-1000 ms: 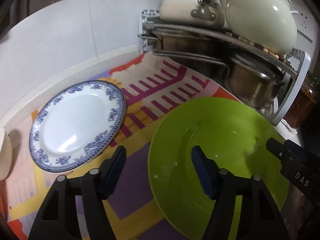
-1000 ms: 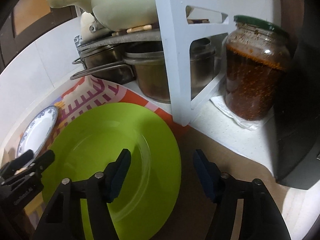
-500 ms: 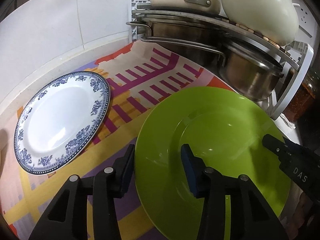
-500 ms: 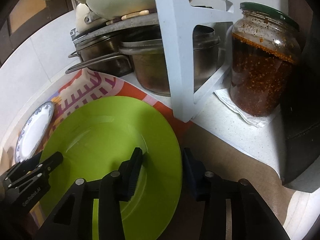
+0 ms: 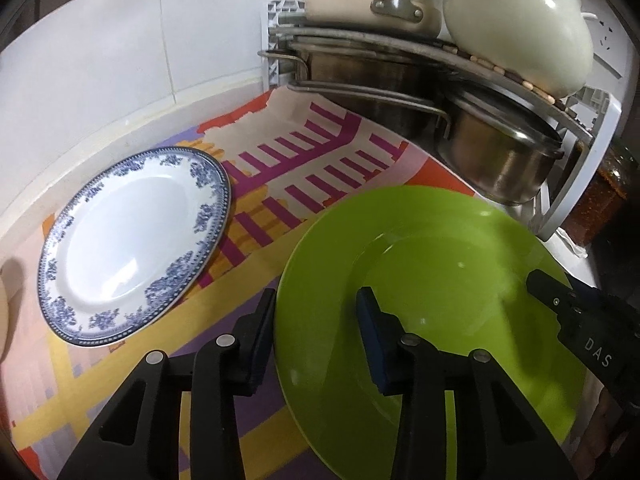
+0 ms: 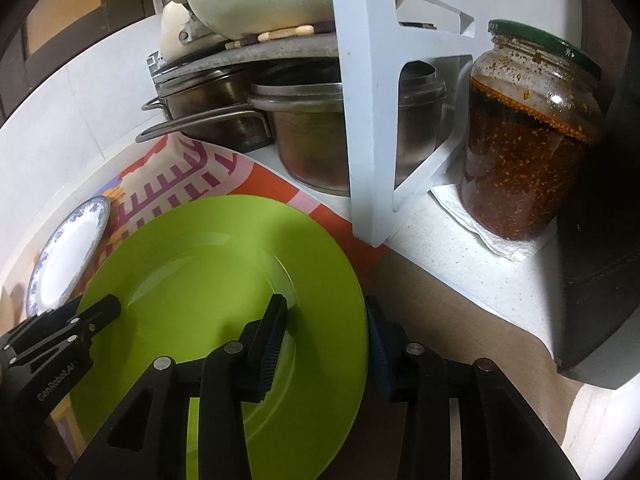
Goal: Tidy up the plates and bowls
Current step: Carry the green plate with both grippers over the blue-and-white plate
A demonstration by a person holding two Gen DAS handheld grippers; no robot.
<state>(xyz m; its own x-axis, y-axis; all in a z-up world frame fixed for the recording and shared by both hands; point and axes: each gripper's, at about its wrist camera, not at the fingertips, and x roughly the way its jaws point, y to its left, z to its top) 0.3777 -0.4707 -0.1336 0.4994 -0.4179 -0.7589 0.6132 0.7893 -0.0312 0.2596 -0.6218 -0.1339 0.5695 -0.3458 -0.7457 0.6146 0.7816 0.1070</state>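
Note:
A large green plate lies on a colourful mat, and both grippers hold it at opposite rims. My left gripper straddles its left rim. Its jaws are closing: one pad is against the outer edge and the other on the plate's upper face. My right gripper clamps the right rim of the green plate the same way. A white plate with a blue floral border lies flat on the mat to the left, apart from the green one. Each view shows the other gripper's tip over the green plate.
A white corner rack close behind the green plate holds steel pots below and cream cookware on top. A jar of red paste and a dark box stand on the right. A tiled wall runs along the left.
Both grippers have narrowed their jaws from wide apart down onto the green plate's rims. The left view has shifted slightly; the plates lie where they were.

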